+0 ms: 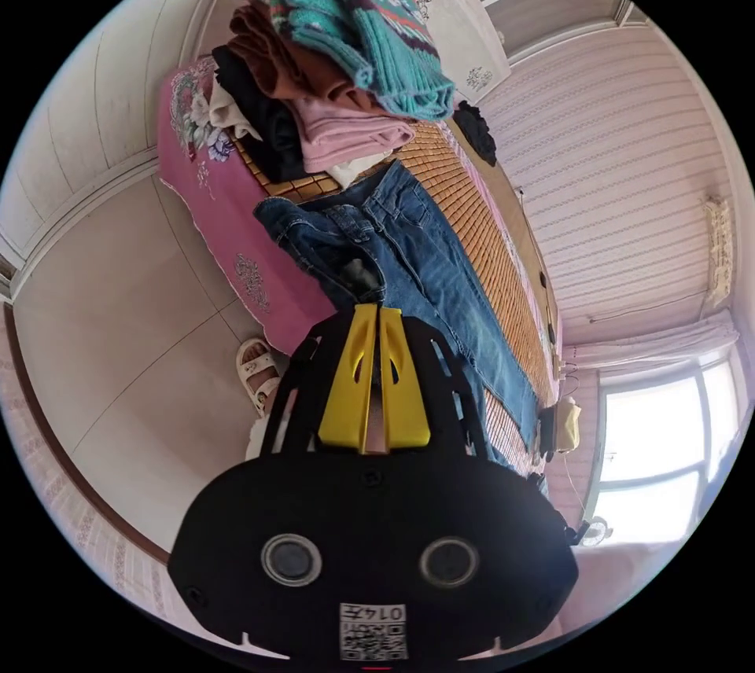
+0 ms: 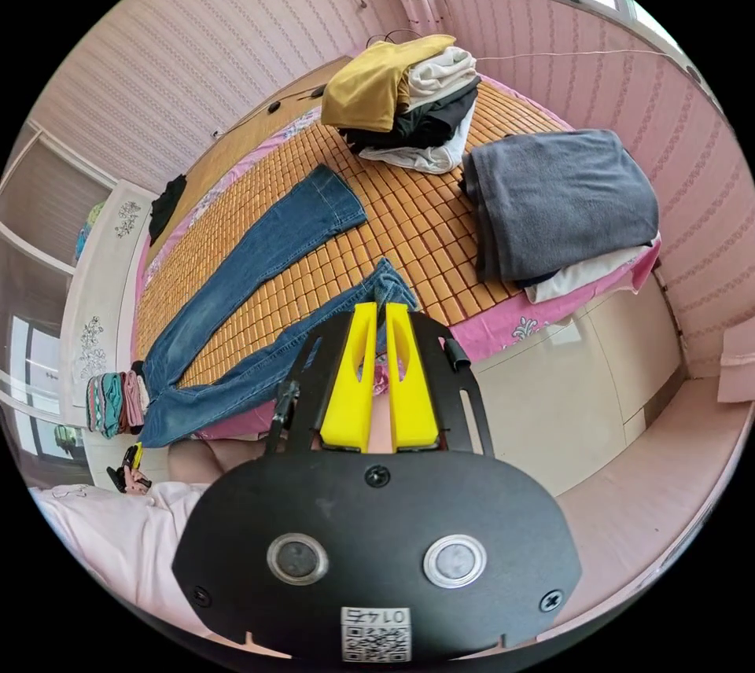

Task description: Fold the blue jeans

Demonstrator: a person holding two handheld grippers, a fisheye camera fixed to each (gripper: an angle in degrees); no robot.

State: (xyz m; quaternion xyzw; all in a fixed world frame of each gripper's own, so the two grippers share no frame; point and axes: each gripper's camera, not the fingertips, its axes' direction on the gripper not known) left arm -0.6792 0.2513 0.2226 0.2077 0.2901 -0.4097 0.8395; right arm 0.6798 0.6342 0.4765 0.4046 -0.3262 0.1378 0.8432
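- One pair of blue jeans (image 2: 259,288) lies spread on the bamboo mat (image 2: 409,217) of a bed, both legs apart in a V.
- Two grippers with yellow jaws: the left gripper (image 1: 377,309) has its jaws nearly together, tips at the jeans' waist; whether they pinch it, I cannot tell.
- The right gripper (image 2: 381,307) has its jaws slightly parted at one leg hem.
- Three clothing stacks: a teal patterned sweater (image 1: 354,12) tops one, a yellow garment (image 2: 377,79) another, a grey blanket (image 2: 558,197) the third.
- No readable writing.
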